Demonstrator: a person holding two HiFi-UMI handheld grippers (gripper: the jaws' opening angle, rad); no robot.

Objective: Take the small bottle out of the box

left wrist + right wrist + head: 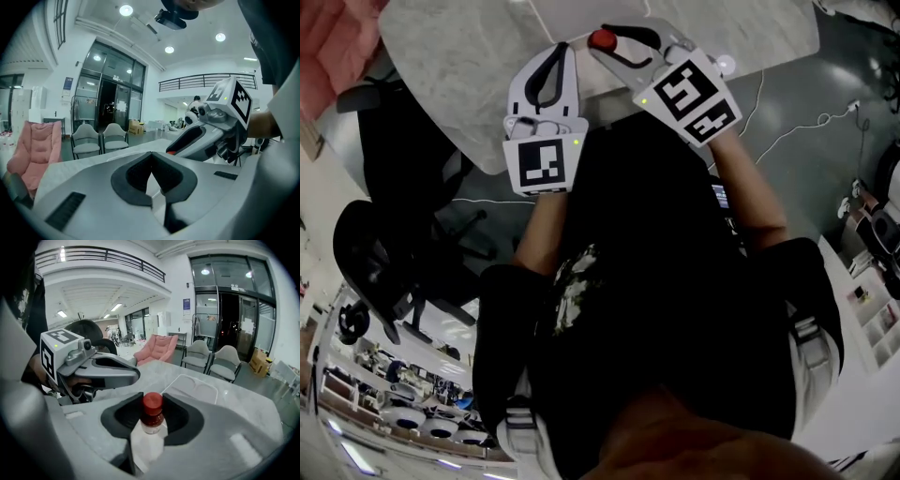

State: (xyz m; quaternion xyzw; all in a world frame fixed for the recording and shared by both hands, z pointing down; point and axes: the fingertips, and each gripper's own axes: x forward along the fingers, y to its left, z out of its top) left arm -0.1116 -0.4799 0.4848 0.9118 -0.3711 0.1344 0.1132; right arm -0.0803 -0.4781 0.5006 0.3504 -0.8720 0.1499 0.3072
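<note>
My right tongs (152,398) are closed on the small bottle (149,434), a pale bottle lying along the jaws with its red cap at their tips. It is out of the box (183,379), a shallow white tray that lies flat on the marbled tabletop (248,404) beyond the bottle and apart from it. My left tongs (151,154) are pressed together at the tips with nothing between them, just beside the right pair over the near edge of the tabletop; past it stand a pink armchair (157,347) and two grey chairs (211,359).
</note>
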